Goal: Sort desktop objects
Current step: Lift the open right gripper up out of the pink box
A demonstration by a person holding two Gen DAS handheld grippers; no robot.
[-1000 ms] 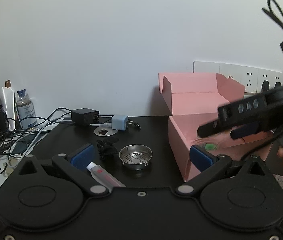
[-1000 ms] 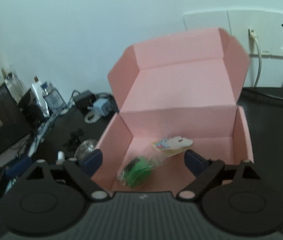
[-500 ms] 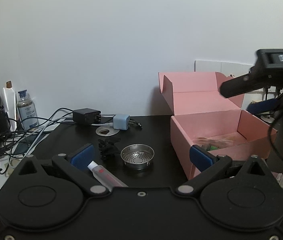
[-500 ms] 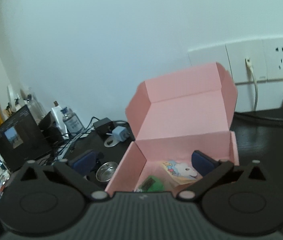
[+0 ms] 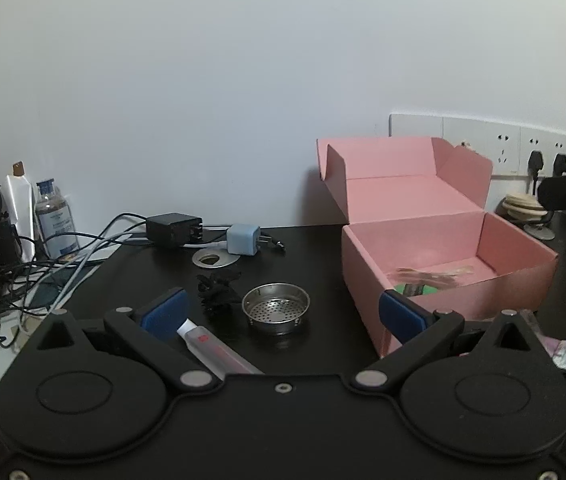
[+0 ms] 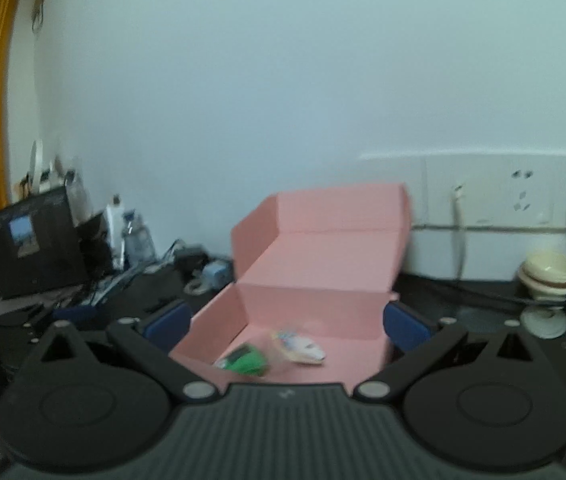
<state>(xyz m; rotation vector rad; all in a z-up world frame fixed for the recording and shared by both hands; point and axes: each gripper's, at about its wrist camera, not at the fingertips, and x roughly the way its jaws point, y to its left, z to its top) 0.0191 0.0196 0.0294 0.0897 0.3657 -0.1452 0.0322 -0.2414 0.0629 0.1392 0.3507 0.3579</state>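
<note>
A: Desk (image 5: 323,248), black, is seen from the left wrist. What is found between the fingers of the left gripper (image 5: 281,312)?

B: Nothing is gripped. The blue pads (image 5: 163,309) are spread wide. A strainer (image 5: 275,307) and a black clip (image 5: 217,290) lie on the desk in the gap, and a tube (image 5: 211,346) lies just beside the left pad, its lower end hidden under the gripper body.

A: How is the box (image 5: 449,264) placed?

B: It sits at the right with its lid raised against the wall. Its near left corner is just behind the right pad. A green packet (image 5: 413,289) can be seen over the front wall. Bare desk is left between the strainer and the box's left wall.

A: And farther back?

B: A blue plug (image 5: 241,239), a black adapter (image 5: 173,229) and a metal ring (image 5: 215,259) are set near the wall; cables (image 5: 43,272) spill over the left edge.

A: What is shown from the right wrist?

B: The view is blurred. The right gripper (image 6: 286,327) is held wide apart and empty, above the box's (image 6: 315,308) near edge, with a pad to each side of the box. Inside, the green packet (image 6: 245,359) and a pale packet (image 6: 299,346) are lying on the floor, touching; the back half of the floor is bare. Bowls (image 6: 549,276) are stacked to the right, well apart from the box.
</note>
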